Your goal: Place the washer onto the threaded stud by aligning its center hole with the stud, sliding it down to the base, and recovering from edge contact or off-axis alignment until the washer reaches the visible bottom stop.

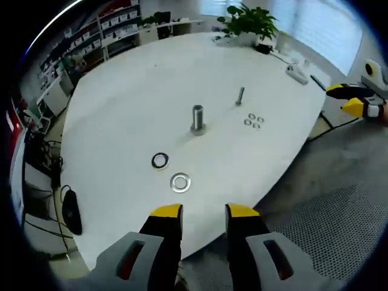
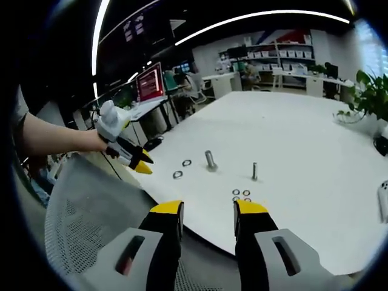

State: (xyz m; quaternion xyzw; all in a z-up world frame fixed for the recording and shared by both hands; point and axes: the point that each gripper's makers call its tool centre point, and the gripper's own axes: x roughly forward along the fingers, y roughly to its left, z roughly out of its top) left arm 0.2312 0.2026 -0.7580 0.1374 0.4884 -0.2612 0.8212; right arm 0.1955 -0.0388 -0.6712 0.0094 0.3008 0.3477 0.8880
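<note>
**Left gripper view: washer not yet picked up**

Left gripper hangs open and empty off the table edge; right gripper likewise. Silver washer lies flat, well short of the threaded stud. Next: reach in, grasp the washer rim.

Right gripper: jaws parted, nothing between them, held off the near edge of the white table. Ahead on the table: threaded stud, upright; slimmer bolt to its right; two washers to its left; cluster of small washers nearest the jaws. Left gripper: ahead-left, off the table edge, held by a hand.
</note>
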